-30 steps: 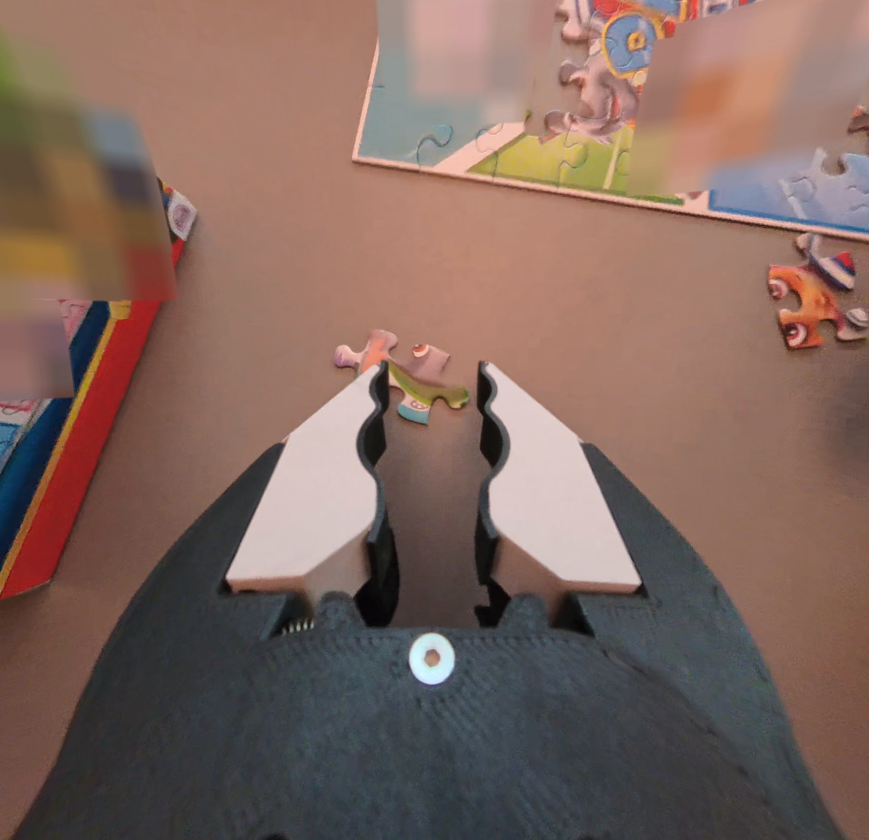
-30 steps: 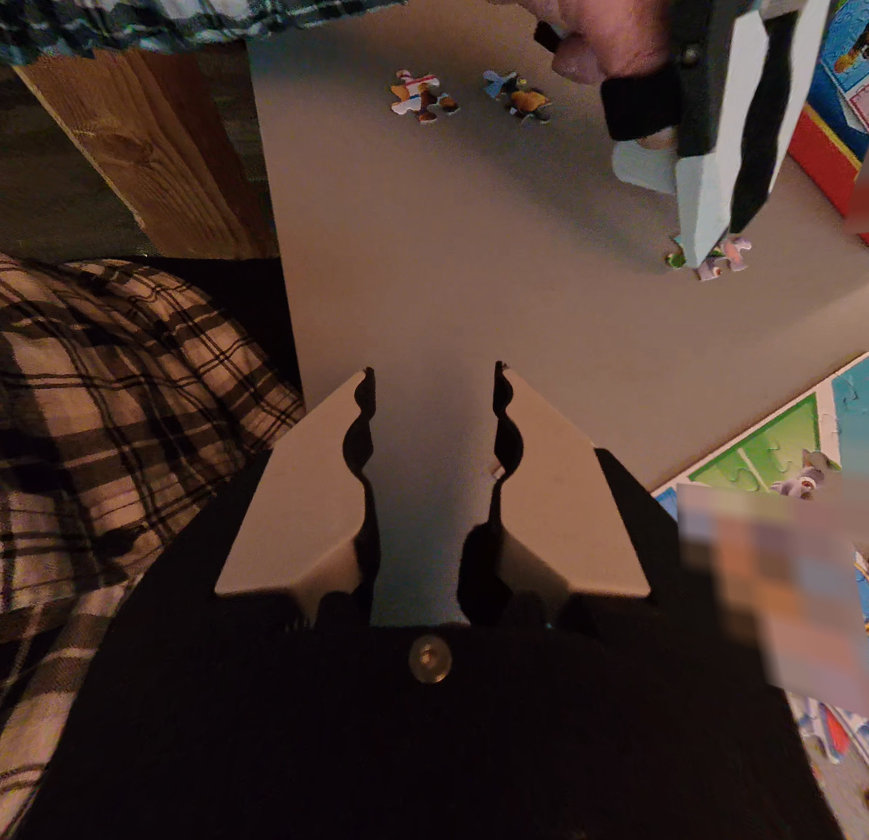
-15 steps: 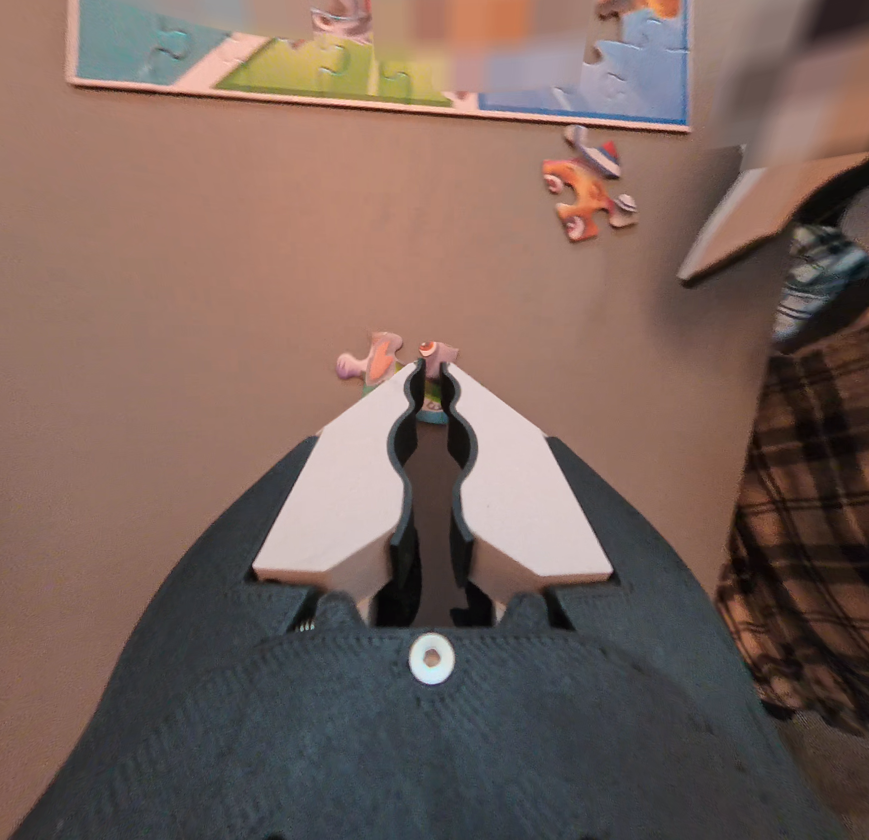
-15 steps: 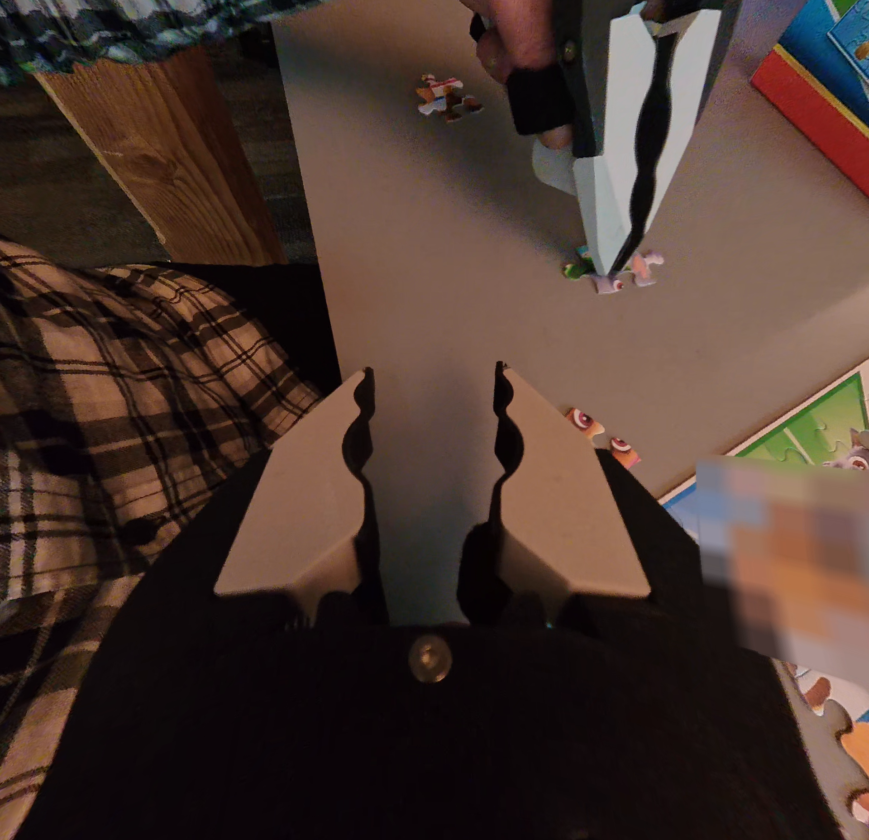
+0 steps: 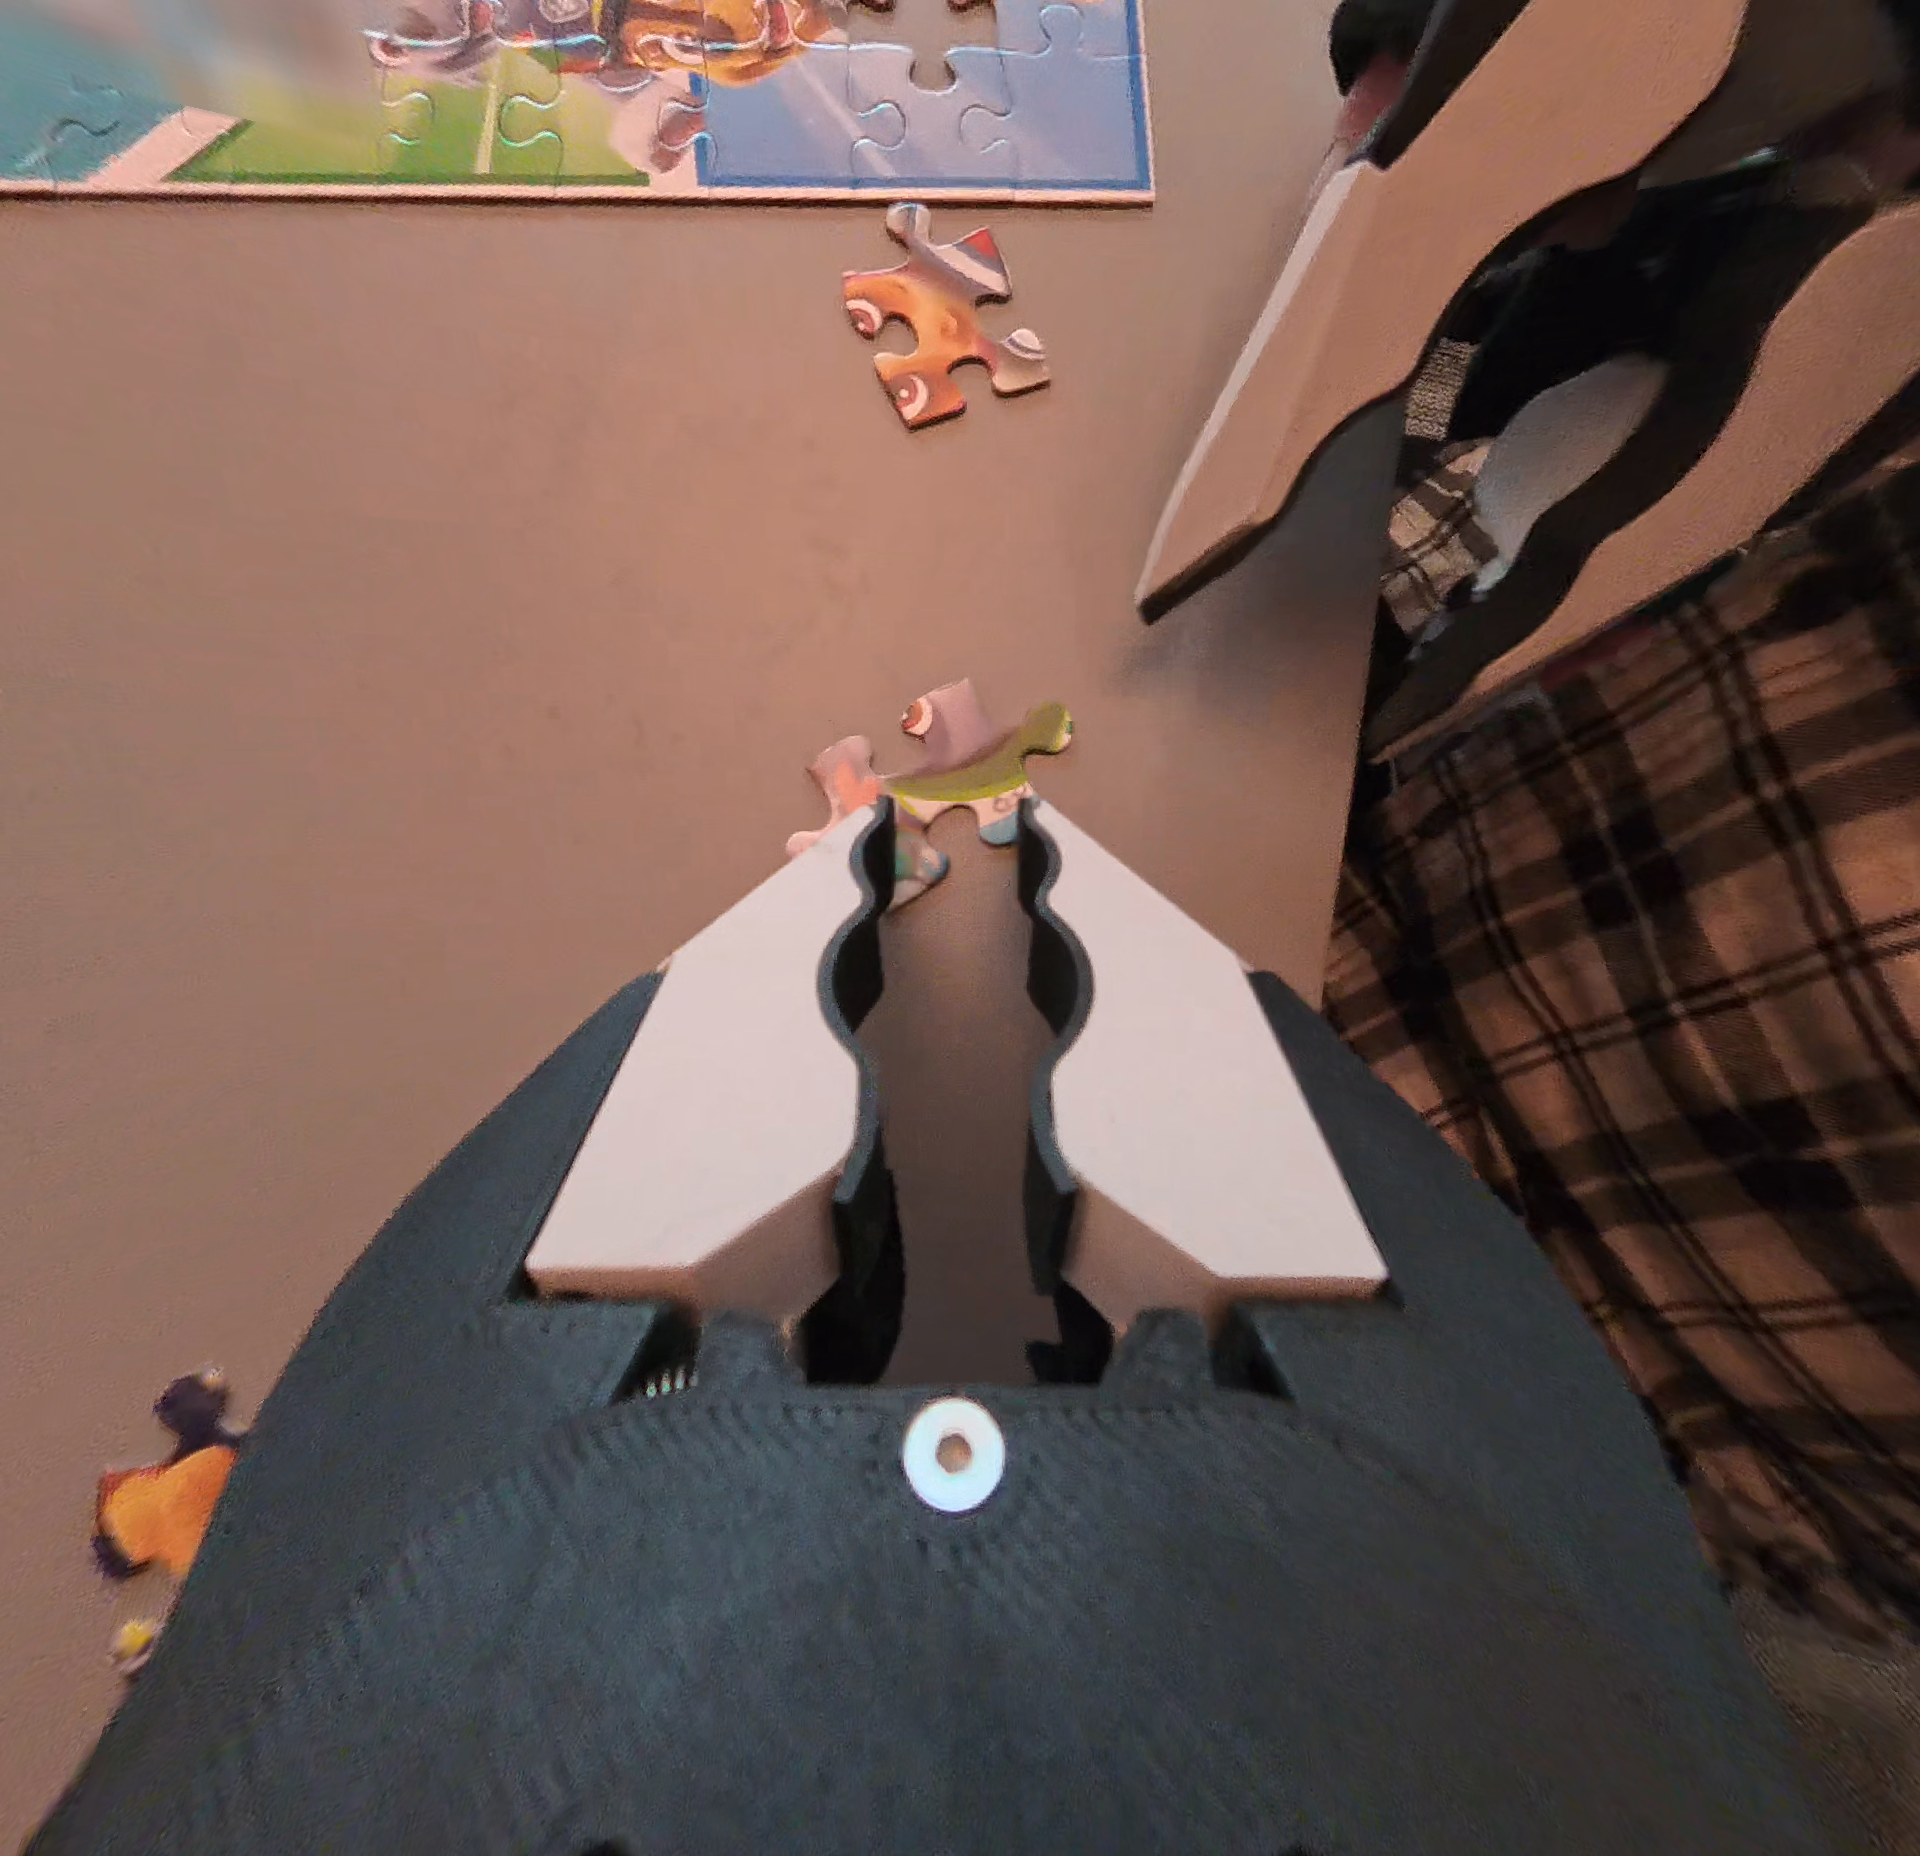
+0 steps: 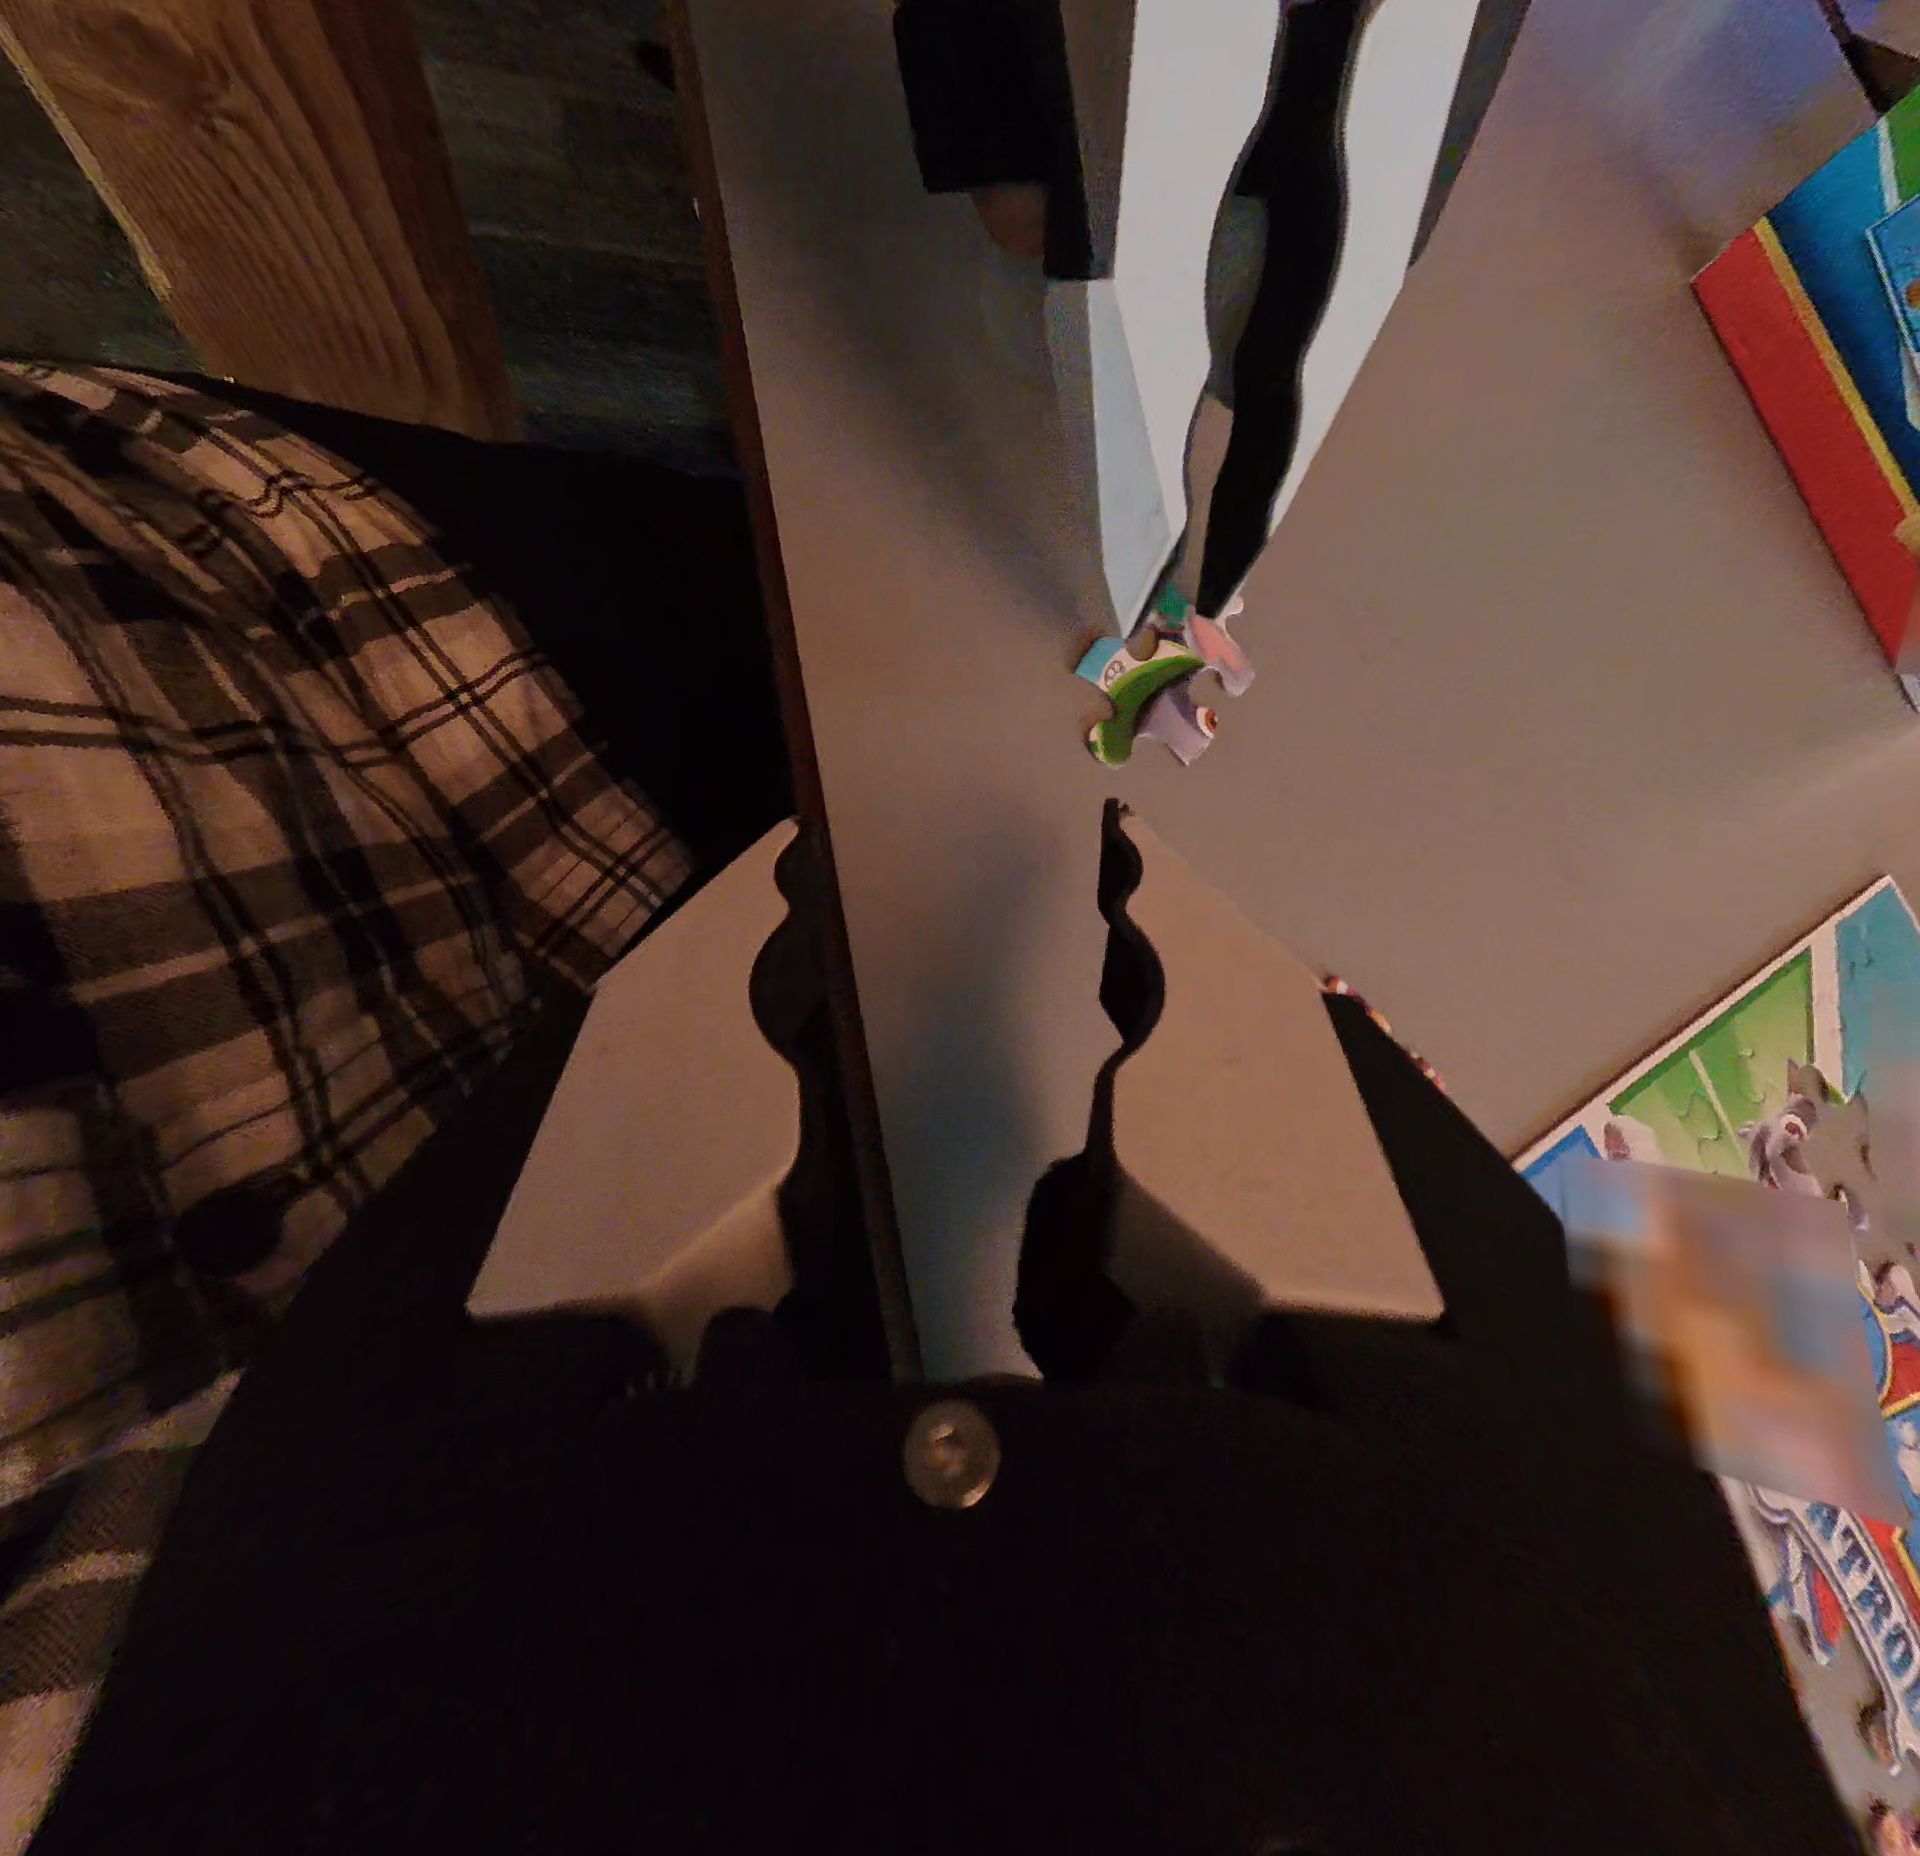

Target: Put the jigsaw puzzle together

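Left wrist view, far left: two loose pieces, an orange and dark one [image 5: 156, 1494] and a small one below it, lie on the desk [image 5: 416, 663] beside the tool body. The assembled puzzle [image 5: 582, 71] runs along the far edge of the desk, with an open slot in its blue part. An orange loose piece [image 5: 945, 326] lies just short of that edge.

Centre: the left tongs [image 5: 954, 819] are partly open, a narrow gap between the tips. The green and purple piece [image 5: 951, 772] lies flat directly ahead of the tips, its near edge reaching into the gap, its long axis crosswise to the fingers. From the right wrist view the tips stand at the piece's far edge, on or just above it. Whether the pads bear on it cannot be told; judged not gripped, as the piece appears flat on the desk.

Right: the right tongs [image 6: 951, 819] are wide open and empty, held at the near desk edge over plaid cloth [image 6: 260, 767]. The piece lies just beyond their right fingertip, apart from it. The left tongs are nearer. The red and blue puzzle box [image 6: 1829, 352] sits far right.

Judgement: the coming move depends on closing the left tongs across the piece's short dimension, then carrying it forward to the puzzle.
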`<state>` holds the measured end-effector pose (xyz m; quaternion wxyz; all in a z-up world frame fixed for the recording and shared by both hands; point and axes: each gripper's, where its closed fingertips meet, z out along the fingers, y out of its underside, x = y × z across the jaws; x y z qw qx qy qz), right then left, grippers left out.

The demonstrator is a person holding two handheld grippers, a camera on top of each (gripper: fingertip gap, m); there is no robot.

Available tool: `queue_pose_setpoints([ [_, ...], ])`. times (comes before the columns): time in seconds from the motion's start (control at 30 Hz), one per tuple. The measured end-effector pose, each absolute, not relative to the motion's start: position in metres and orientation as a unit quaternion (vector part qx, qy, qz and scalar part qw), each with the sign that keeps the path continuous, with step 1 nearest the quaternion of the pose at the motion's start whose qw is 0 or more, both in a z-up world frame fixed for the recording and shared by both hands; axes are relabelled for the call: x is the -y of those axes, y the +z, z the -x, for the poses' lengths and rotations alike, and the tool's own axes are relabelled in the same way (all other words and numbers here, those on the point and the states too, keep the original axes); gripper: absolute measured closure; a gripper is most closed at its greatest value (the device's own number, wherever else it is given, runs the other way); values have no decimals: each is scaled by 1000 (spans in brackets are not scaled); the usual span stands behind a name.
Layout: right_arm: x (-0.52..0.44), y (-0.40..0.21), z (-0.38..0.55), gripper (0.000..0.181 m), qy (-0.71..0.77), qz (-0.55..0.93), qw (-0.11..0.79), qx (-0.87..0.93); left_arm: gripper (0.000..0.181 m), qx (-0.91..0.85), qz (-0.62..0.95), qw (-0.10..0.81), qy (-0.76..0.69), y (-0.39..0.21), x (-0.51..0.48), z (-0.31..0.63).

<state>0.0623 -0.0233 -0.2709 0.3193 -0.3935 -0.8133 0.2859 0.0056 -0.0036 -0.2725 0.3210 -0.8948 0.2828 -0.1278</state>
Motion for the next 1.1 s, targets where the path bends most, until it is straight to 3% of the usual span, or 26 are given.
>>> queue_pose_setpoints([
  [0.17, 24, -282, -57, 114, 245, 400, 317, 824, 154, -276, 898, 307, -152, -275, 8, -19],
  [0.27, 25, -284, -60, 115, 233, 397, 328, 825, 158, -297, 889, 306, -166, -275, 16, -39],
  [0.63, 28, -284, -77, 149, 173, 338, 426, 821, 173, -312, 862, 332, -224, -275, 37, -87],
  [0.97, 30, -264, -88, 181, 179, 314, 493, 792, 158, -318, 842, 382, -211, -261, 44, -83],
  [1.1, 25, -263, -91, 181, 169, 306, 495, 795, 152, -328, 829, 410, -190, -251, 41, -81],
])
